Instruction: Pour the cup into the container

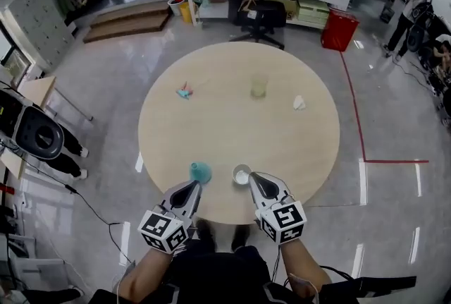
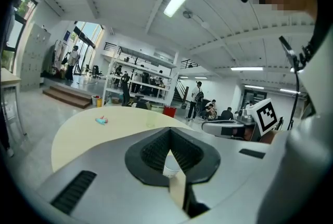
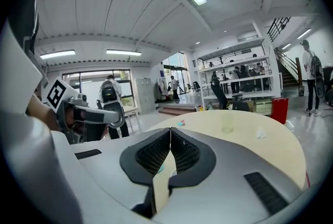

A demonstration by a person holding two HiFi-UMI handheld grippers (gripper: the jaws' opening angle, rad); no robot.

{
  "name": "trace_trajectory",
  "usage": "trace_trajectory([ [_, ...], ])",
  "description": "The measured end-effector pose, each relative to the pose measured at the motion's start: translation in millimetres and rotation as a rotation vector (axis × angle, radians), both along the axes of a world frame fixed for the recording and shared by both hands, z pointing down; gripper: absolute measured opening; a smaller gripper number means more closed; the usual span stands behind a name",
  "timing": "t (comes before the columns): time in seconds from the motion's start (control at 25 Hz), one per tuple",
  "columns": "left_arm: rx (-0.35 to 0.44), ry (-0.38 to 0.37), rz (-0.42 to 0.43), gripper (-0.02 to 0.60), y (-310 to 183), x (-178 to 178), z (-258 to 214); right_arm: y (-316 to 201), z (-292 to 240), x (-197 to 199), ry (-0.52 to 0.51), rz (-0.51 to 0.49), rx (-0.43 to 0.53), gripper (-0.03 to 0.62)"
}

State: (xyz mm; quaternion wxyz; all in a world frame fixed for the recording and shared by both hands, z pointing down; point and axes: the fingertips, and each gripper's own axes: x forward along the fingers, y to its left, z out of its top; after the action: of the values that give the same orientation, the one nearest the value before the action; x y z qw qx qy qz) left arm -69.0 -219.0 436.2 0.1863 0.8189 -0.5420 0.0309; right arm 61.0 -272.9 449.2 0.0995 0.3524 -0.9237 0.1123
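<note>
Two pairs of tongs hover at the near edge of the round pale wooden desk (image 1: 232, 133), both closed and empty. The left tongs (image 1: 194, 187) point at a small teal plastic cup (image 1: 200, 171). Beside it stands a small white cup (image 1: 242, 174), just ahead of the right tongs (image 1: 256, 180). The clear greenish container (image 1: 258, 86) stands well apart, across the desk. Either cup looks light, thin-walled and easily tipped, so I'd pinch it gently across the sides at mid-height.

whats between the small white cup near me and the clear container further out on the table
Nothing. In the head view, the tabletop between the white cup and the clear container is bare.
</note>
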Motion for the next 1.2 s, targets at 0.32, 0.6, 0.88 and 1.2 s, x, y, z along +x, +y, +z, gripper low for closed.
trace_trajectory([
  [0.32,0.029,-0.067,0.051,0.0,51,22,1,31,-12,0,0.004,0.009,0.07,0.008],
  [0.6,0.066,-0.03,0.209,0.0,168,44,16,140,-13,-10,0.017,0.07,0.078,0.009],
  [0.88,0.059,0.033,0.179,0.0,269,14,27,269,-13,-19,0.027,0.093,0.05,0.009],
  [1.2,0.14,0.02,0.183,0.0,346,9,-13,368,-49,7,0.066,0.136,0.109,0.009],
])
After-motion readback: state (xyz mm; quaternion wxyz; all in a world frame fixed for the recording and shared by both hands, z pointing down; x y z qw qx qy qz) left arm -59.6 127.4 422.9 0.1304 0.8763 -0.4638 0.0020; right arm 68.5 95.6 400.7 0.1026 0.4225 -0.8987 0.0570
